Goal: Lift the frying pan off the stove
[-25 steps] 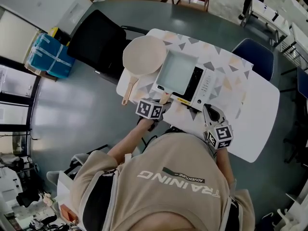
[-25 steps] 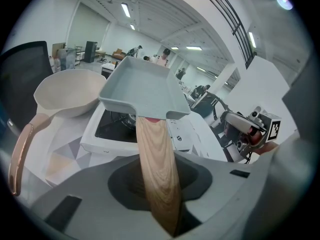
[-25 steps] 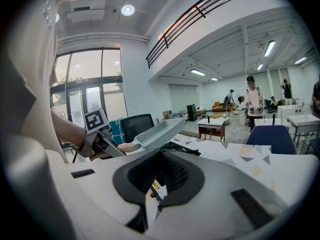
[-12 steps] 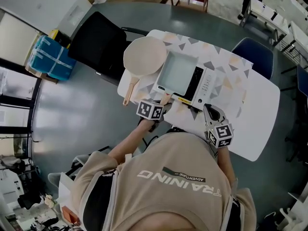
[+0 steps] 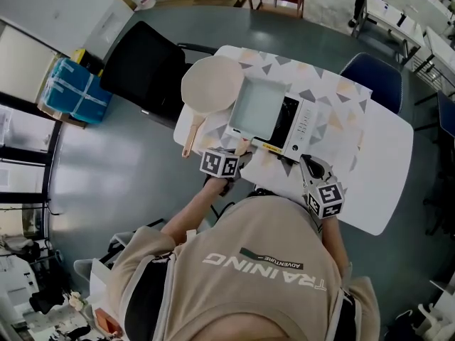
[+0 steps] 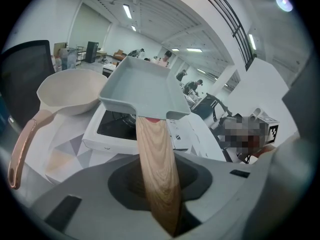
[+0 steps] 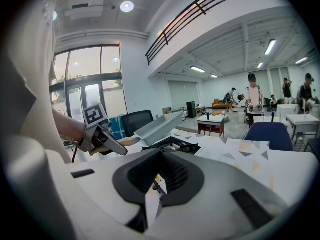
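Observation:
A square grey frying pan (image 5: 259, 107) with a wooden handle (image 5: 244, 146) hangs just above the white stove (image 5: 304, 123). In the right gripper view the pan (image 7: 160, 125) is tilted and clear of the black burner (image 7: 172, 145). My left gripper (image 5: 234, 156) is shut on the handle (image 6: 155, 169), which runs up between the jaws to the pan (image 6: 142, 86). My right gripper (image 5: 307, 163) rests over the table near the stove's front corner. Its jaws (image 7: 152, 194) stand almost together with nothing between them.
A round cream pan (image 5: 212, 82) with a pale handle lies on the table (image 5: 377, 176) left of the stove. A black chair (image 5: 146, 59) stands at the table's left and a blue chair (image 5: 377, 77) at the far right. People stand in the background hall.

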{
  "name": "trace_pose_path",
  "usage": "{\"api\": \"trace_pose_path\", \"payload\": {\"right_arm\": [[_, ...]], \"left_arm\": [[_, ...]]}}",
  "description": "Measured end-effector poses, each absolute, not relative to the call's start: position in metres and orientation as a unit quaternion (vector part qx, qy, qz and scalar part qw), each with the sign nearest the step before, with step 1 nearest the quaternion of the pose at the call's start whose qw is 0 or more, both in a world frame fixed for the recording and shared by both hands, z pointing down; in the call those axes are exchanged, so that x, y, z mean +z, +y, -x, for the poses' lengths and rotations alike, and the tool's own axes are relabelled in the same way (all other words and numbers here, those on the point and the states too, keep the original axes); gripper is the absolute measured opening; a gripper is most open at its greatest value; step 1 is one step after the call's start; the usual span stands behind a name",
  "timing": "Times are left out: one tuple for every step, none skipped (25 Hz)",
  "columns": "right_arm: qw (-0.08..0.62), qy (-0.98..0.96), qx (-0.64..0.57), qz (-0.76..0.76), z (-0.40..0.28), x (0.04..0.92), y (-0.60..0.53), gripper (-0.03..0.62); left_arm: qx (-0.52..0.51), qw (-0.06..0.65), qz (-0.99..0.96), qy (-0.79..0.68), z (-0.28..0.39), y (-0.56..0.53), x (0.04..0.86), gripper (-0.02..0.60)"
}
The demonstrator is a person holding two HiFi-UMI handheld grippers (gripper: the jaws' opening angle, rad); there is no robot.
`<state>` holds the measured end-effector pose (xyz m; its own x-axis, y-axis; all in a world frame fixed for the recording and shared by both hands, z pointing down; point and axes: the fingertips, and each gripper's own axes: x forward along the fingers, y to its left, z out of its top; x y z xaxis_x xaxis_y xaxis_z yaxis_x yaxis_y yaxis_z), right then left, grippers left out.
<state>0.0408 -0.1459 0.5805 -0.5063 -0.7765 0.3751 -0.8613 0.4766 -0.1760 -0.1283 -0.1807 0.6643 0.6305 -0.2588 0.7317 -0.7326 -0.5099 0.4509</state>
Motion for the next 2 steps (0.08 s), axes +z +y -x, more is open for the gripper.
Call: {"api": "trace_pose_path", "payload": {"right_arm": [[0.124,-0.85,0.173,-0.481,-0.0408,0.5809,-0.1448,0.003],[0.124,-0.85,0.174,-0.481,-0.0408,0.5812,-0.1436,0.003]], "left_arm": [[0.303,0.392,-0.813,-0.305,0.1289,-0.1798,0.6645,0.095],[0.302,0.393,-0.813,-0.306,0.1296,-0.179,0.6647,0.095]]}}
